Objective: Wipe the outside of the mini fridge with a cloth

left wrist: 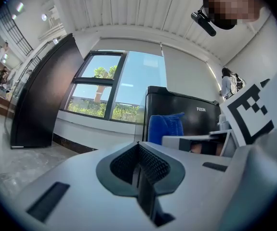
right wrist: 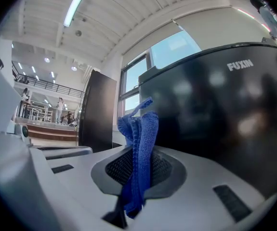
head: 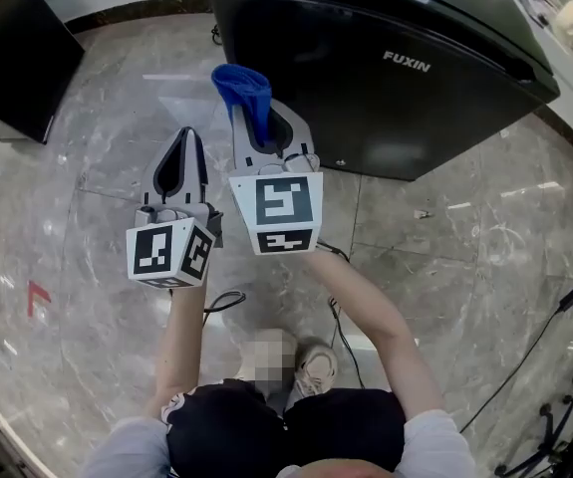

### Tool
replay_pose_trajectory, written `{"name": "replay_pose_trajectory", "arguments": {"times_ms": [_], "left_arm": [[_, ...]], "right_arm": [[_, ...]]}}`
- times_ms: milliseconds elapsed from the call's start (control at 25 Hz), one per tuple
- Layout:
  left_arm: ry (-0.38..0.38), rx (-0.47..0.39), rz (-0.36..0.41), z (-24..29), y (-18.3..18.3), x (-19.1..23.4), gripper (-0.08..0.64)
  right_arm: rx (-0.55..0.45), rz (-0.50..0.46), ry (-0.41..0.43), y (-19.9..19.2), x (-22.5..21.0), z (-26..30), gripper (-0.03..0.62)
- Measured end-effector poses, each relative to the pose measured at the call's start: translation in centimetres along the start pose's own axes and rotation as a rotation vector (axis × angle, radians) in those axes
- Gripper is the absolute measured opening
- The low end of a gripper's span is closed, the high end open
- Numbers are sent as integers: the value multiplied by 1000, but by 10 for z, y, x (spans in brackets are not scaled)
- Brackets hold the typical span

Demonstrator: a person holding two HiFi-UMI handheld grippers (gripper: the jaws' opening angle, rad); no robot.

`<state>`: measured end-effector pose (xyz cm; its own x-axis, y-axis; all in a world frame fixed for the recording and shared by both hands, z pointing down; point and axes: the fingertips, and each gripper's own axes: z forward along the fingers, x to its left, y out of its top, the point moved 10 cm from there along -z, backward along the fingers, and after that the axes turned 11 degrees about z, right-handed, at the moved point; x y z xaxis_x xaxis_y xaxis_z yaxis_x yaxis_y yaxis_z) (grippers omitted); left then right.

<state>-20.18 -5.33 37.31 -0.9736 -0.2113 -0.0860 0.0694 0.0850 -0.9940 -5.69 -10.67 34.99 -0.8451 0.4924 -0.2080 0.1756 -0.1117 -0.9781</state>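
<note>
A black mini fridge (head: 406, 78) marked FUXIN stands on the marble floor ahead of me. It fills the right of the right gripper view (right wrist: 225, 109) and shows in the distance in the left gripper view (left wrist: 186, 117). My right gripper (head: 258, 118) is shut on a folded blue cloth (head: 246, 93) that sticks up past the jaws (right wrist: 138, 148), held just short of the fridge's front left corner. My left gripper (head: 184, 147) hangs beside it to the left, jaws closed with nothing between them (left wrist: 139, 165). The blue cloth (left wrist: 164, 128) also shows in the left gripper view.
A tall black cabinet (head: 17, 48) stands at the far left. Black cables (head: 535, 347) trail over the floor at the right and near my feet (head: 311, 366). A white counter (head: 565, 28) runs behind the fridge on the right. A red mark (head: 37, 297) is on the floor.
</note>
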Motion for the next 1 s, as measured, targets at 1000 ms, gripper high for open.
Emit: {"name": "replay_pose_trajectory", "arguments": {"times_ms": [1000], "left_arm": [[-43,19,-22,9,-8,-15,5]], "right_arm": [[-54,-36,-188,9,-47,-30,67]]}}
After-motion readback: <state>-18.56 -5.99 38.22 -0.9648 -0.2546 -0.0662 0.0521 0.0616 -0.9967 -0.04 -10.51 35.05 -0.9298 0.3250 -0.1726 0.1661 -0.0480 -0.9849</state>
